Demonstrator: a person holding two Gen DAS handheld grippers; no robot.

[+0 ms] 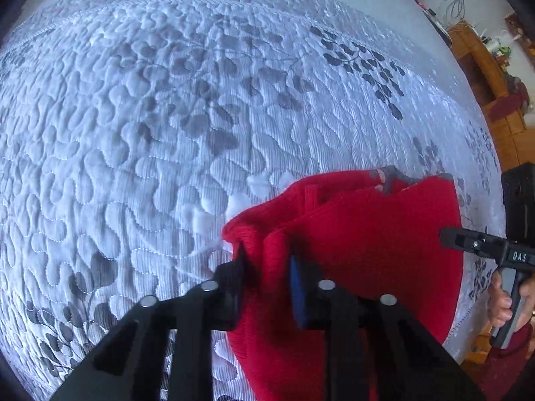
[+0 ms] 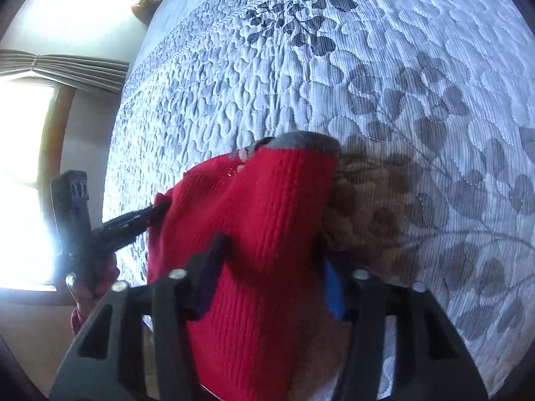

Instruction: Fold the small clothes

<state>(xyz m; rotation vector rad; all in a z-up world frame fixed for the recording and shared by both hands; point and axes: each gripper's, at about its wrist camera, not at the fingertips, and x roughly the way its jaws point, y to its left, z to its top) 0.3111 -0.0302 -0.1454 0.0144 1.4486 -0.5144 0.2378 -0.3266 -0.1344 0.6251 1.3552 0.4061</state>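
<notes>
Over the near right part of a white quilted bedspread [image 1: 140, 140] printed with grey leaf sprigs, a small red knitted garment [image 1: 361, 234] hangs lifted between two grippers. It is ribbed knit, bright red, with a grey trim at its far end [image 2: 301, 140] and a small loop or tab on its upper fold [image 1: 311, 197]. In the left wrist view the cloth is doubled, one layer lying over another, with a rounded fold at its left edge.

The left gripper [image 1: 267, 267] has its fingers drawn narrow around a bunched ridge of the red knit, one black pad on the left and a blue-faced pad on the right, cloth pinched between them. The right gripper [image 2: 271, 274] likewise has red knit filling the gap between its black finger and its blue-faced finger, so it is gripping the garment too. Each gripper shows in the other's view at the cloth's side edge: the right one, marked DAS, at the garment's right margin [image 1: 468, 240], the left one at its left margin [image 2: 133, 220], with the person's hand on the handle.

The garment's long axis runs from the grippers away toward the far side of the bed, grey trim pointing far. It casts a brownish shadow on the quilt to its right [image 2: 367, 207].

Open quilt spreads wide to the left and far of the garment. The bed's right edge lies close by, with wooden furniture [image 1: 485, 67] beyond it; in the right wrist view a bright window [image 2: 23, 167] with grey curtains stands past the bed's left edge.
</notes>
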